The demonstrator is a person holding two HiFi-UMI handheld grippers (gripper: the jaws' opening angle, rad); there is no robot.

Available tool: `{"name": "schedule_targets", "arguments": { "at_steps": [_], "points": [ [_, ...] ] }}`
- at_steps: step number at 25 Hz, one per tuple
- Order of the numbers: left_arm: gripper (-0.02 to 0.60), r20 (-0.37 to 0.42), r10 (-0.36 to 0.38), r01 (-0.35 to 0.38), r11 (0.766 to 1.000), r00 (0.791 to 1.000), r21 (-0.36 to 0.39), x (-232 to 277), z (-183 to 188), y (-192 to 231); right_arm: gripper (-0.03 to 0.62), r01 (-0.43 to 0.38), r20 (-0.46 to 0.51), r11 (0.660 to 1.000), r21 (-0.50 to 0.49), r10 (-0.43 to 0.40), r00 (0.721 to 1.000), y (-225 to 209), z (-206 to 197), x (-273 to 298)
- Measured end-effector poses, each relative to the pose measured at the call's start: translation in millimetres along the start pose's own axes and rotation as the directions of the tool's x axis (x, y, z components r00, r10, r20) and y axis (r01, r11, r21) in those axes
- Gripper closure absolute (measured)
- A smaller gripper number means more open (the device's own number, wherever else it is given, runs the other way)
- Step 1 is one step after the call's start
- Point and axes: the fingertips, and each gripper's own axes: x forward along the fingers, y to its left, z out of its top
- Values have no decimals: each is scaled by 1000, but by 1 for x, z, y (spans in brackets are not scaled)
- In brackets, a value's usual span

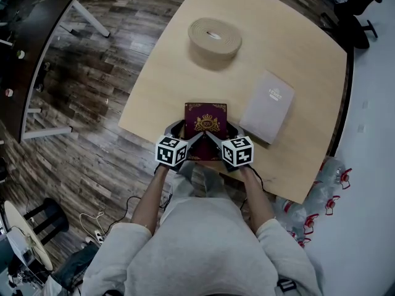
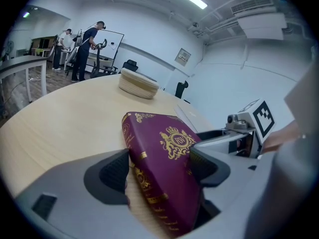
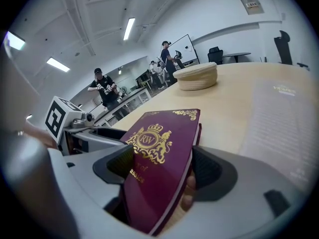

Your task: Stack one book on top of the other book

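A maroon book with a gold crest lies near the front edge of the wooden table, its near end held by both grippers. My left gripper is shut on its near left corner, at the spine. Closed on the near right corner is my right gripper. In both gripper views the maroon book sits tilted between the pads. A pale grey book lies flat on the table to the right, apart from the maroon one, and shows in the right gripper view.
A beige round roll stands on the far part of the table, also seen as the roll beyond the book. A black chair stands off the far right corner. Plastic bottles lie on the floor at right. People stand in the background.
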Motion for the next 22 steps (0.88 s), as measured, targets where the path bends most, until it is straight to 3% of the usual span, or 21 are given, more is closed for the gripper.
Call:
{"name": "schedule_targets", "arguments": {
  "at_steps": [22],
  "points": [
    [207,62,10,-12,1000,998,18,-4,3,-2,270,20,45,999,32,-22,999,-1,3,-6]
  ]
}}
